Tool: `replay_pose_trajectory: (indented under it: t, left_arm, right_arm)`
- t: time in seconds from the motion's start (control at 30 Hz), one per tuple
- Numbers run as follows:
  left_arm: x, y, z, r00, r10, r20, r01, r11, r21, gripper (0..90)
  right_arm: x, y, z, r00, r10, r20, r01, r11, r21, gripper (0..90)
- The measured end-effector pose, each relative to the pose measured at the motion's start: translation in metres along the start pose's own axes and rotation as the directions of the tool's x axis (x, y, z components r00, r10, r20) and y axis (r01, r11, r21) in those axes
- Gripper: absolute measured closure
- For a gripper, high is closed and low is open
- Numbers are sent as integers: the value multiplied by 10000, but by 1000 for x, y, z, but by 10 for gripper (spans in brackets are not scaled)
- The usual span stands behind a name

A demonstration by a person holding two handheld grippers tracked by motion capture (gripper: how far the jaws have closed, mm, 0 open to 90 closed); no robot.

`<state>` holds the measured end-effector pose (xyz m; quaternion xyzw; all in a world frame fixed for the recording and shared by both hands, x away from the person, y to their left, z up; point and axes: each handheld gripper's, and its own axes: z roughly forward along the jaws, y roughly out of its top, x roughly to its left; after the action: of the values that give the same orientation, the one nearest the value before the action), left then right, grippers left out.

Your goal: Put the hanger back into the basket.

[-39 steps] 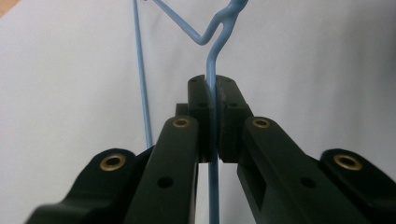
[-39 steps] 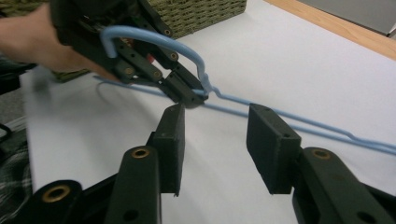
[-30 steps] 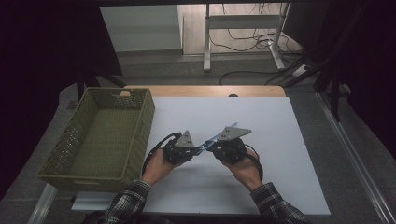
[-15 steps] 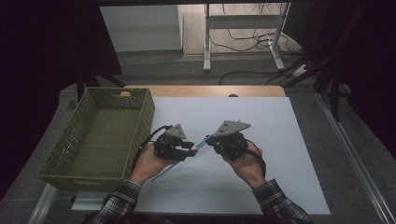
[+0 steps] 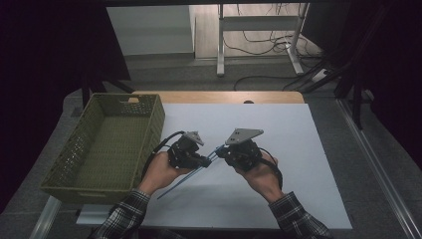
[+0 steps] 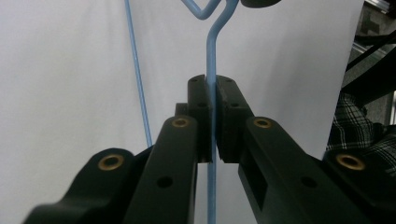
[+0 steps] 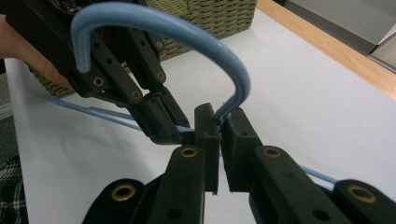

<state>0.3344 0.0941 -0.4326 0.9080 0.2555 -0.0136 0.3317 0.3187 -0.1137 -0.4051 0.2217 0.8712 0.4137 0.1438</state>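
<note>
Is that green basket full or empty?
Empty: the high view shows the green basket's bare woven floor, with nothing lying inside.

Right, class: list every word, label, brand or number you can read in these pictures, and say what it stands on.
None: no readable text anywhere. The blue hanger, the basket, the white sheet and both grippers' black jaws are plain; the grey plate on the right gripper bears no lettering that shows.

Dim high view, dark surrounds beyond the white rectangular table sheet (image 5: 298, 149); gripper views brighter, nearest black jaws soft, slightly blurred.
</note>
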Motion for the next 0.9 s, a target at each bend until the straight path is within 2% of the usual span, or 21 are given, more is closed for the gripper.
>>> replay_pose_trajectory:
  t: [0.03, 0.13, 0.2, 0.27, 0.3, 0.43, 0.57, 0.63, 0.7, 0.73, 0.77, 0.9]
  left_arm:
    - [0, -1, -1, 10000, -50, -17, 50, 10000, -70, 873]
    - [1, -3, -6, 9988, -350, 343, 370, 9976, -583, 876]
    - [2, -4, -11, 9972, -636, 400, 668, 9941, -860, 877]
    - [3, -5, -14, 9962, -707, 508, 755, 9923, -983, 877]
    - [5, -7, -21, 9931, -1006, 601, 1074, 9864, -1244, 877]
    - [8, -12, -35, 9879, -1310, 826, 1433, 9755, -1668, 877]
    - [10, -16, -51, 9858, -1479, 798, 1606, 9687, -1891, 877]
    - [12, -16, -61, 9868, -1460, 704, 1574, 9669, -2009, 877]
    - [14, -17, -72, 9851, -1549, 744, 1676, 9618, -2166, 877]
    - [14, -17, -72, 9851, -1549, 744, 1676, 9618, -2166, 877]
    - [15, -16, -83, 9850, -1610, 622, 1711, 9582, -2294, 877]
    - [18, -18, -107, 9845, -1721, 332, 1748, 9508, -2559, 876]
  right_arm:
    - [0, 0, 0, 10000, 26, -19, -26, 10000, 1, 849]
    - [-1, 1, -3, 9999, 99, -41, -99, 9998, -187, 836]
    - [-2, 1, -8, 9996, 249, -121, -254, 9988, -412, 766]
    - [-3, 2, -10, 9993, 338, -161, -345, 9983, -479, 749]
    - [-4, 1, -18, 9988, 447, -204, -459, 9969, -643, 706]
    - [-6, -5, -30, 9966, 738, -374, -761, 9950, -649, 614]
    - [-8, -17, -40, 9932, 1039, -521, -1070, 9924, -614, 529]
    - [-9, -24, -45, 9917, 1161, -553, -1192, 9913, -553, 492]
    - [-10, -31, -49, 9902, 1269, -579, -1298, 9903, -494, 456]
    - [-10, -31, -49, 9902, 1269, -579, -1298, 9903, -494, 456]
    - [-12, -37, -54, 9893, 1350, -546, -1374, 9896, -435, 421]
    - [-15, -48, -62, 9865, 1579, -427, -1596, 9864, -404, 355]
